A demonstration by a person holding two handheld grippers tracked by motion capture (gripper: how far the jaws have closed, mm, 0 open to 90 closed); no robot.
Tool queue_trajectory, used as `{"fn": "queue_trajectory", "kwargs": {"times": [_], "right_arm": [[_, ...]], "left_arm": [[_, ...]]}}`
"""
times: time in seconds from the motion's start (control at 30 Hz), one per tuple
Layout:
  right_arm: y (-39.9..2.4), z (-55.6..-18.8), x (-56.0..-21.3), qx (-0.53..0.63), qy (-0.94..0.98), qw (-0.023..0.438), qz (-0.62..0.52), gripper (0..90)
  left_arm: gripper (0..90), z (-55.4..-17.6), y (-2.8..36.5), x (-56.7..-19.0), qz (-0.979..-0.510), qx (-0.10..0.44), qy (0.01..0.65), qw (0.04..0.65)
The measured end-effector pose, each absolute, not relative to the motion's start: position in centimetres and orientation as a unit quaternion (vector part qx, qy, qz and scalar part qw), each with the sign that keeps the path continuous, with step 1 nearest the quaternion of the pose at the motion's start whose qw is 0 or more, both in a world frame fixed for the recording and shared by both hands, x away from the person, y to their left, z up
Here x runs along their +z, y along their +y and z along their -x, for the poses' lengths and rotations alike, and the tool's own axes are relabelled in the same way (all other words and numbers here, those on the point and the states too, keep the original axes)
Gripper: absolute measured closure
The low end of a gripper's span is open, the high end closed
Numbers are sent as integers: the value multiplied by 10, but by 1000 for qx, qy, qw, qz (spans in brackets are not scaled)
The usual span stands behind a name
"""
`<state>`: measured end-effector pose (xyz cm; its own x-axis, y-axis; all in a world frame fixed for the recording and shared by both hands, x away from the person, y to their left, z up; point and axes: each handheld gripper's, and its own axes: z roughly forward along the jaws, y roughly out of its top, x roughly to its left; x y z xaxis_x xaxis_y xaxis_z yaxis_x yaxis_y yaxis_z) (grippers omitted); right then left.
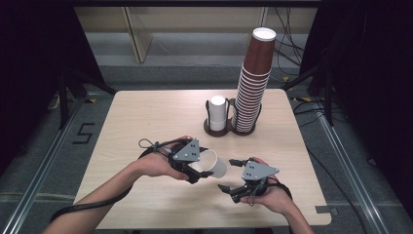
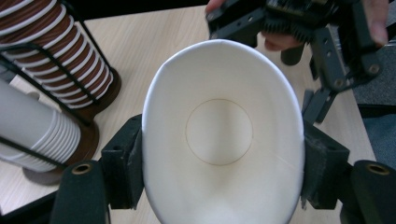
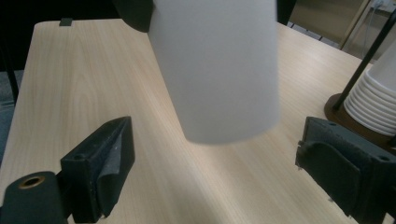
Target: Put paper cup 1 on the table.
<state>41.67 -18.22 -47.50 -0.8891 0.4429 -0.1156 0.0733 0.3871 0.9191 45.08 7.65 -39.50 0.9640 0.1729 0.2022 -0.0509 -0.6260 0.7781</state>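
White paper cup clamped in the left gripper, right gripper released.

The left gripper [image 1: 195, 168] squeezes the white paper cup [image 1: 210, 163] near its rim, holding it sideways above the table [image 1: 146, 117]. The right gripper [image 1: 233, 175] sits just beside the cup's base, jaws spread and touching nothing. The brown cup stack [image 1: 253, 83] stands in its rack well behind.

— What stands at the upper middle of the high view?
— A tall stack of brown cups [image 1: 253, 83] in a dark wire holder [image 1: 230, 127], beside a short stack of white cups [image 1: 217, 112], on the wooden table [image 1: 146, 117].
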Motion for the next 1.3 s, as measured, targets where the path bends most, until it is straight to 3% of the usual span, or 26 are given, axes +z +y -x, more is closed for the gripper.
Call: {"fn": "queue_trajectory", "kwargs": {"times": [0.17, 0.57, 0.9, 1.2, 1.3], "right_arm": [[-184, -416, -473, 536, 810, 177, -160, 140], [-160, -425, -471, 530, 822, 161, -134, 225], [-142, -427, -476, 507, 847, 131, -93, 273], [-142, -427, -477, 513, 843, 144, -74, 344], [-143, -425, -479, 521, 838, 140, -77, 343]], "left_arm": [[299, -454, 79, -392, -922, 160, -4, 351], [296, -447, 69, -392, -941, 148, -66, 297], [296, -441, 63, -392, -940, 134, -97, 299], [293, -440, 60, -392, -938, 129, -104, 305], [248, -442, 62, -393, -933, 116, -86, 328]]}}
